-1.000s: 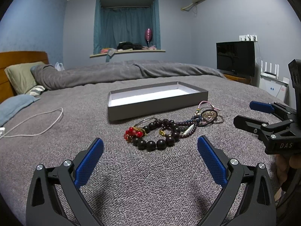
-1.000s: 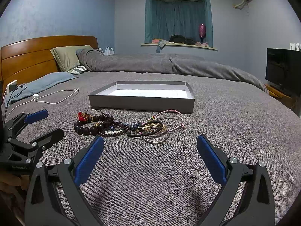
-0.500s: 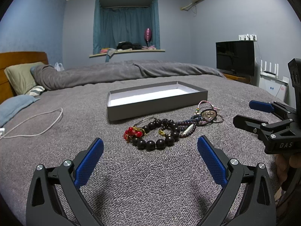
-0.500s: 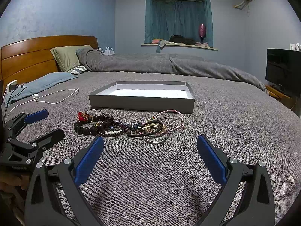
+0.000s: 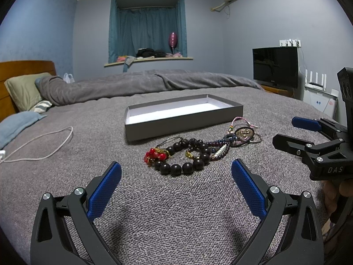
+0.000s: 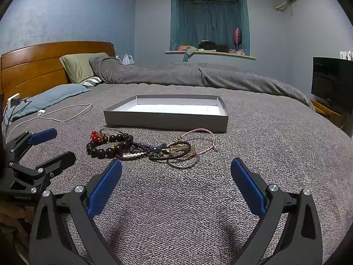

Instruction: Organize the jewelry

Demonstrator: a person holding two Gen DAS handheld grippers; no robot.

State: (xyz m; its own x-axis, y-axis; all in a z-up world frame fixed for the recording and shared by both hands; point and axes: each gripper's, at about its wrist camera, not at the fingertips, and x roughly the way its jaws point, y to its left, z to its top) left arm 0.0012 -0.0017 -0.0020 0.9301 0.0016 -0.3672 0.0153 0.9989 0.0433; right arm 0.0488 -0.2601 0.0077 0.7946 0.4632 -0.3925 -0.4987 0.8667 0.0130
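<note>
**Tangled jewelry heap on bed, both tongs spread and empty**

The jewelry pile lies on the grey bedspread, just in front of the shallow grey tray, which holds nothing visible. The dark beaded bracelet looks rigid-beaded and comparatively weighty; a pinch across one bead risks slipping, so gripping across the strand is judged safer. The pink cord and thin metal bangle appear light and limp or springy. Pieces overlap, so lifting one will likely drag its neighbours. The left gripper hangs near the beaded end, fingers wide apart, holding nothing. The right gripper is likewise spread, facing the bangle end.
</note>
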